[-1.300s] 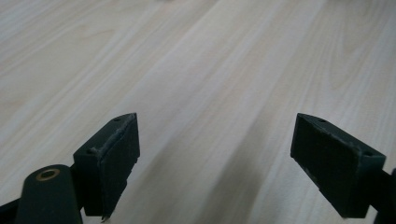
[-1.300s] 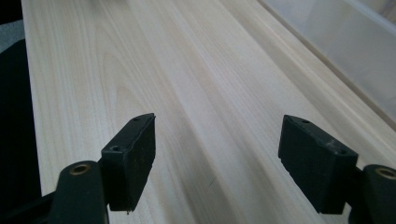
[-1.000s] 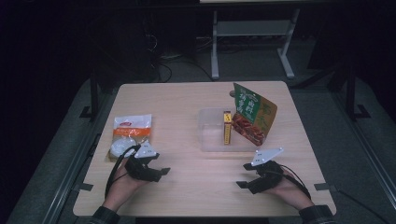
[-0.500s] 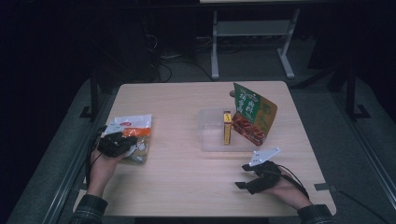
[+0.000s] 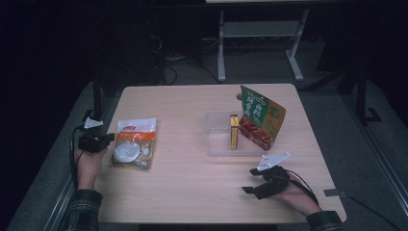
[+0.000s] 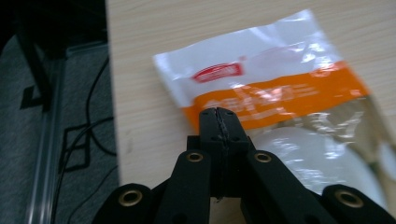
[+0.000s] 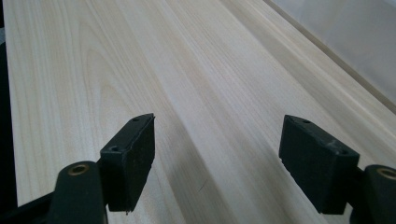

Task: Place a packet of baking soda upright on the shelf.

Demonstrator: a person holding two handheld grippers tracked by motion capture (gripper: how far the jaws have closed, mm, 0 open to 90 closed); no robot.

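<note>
**Left gripper closed at the edge of the orange-and-white pouch**

The orange-and-white snack pouch (image 5: 134,143) lies flat near the left edge of the wooden table (image 5: 192,192), its white top end with a red label pointing away from the person and a round pale item showing through its clear lower part. In the left gripper view the pouch (image 6: 280,88) has an orange band across its middle, and the jaws meet just over that band's near edge; whether any film is pinched between them cannot be told.

The left gripper (image 5: 107,138) sits just beside the pouch's left side, at the table's left rim, held by the left hand (image 5: 86,159). Its jaws have just been closing and now stand pressed together, tip to tip (image 6: 218,122).

Well apart, toward the table's middle right, a clear plastic tray (image 5: 216,139) holds a narrow yellow box (image 5: 234,132) standing on edge. A green-and-red food packet (image 5: 260,118) leans upright at the tray's right side.

Nearer the person, the right gripper (image 5: 252,180) rests low over bare wood in front of the tray, with a grey three-cornered plate on top. Its jaws stand wide apart (image 7: 217,158) with nothing between them but table grain.
</note>
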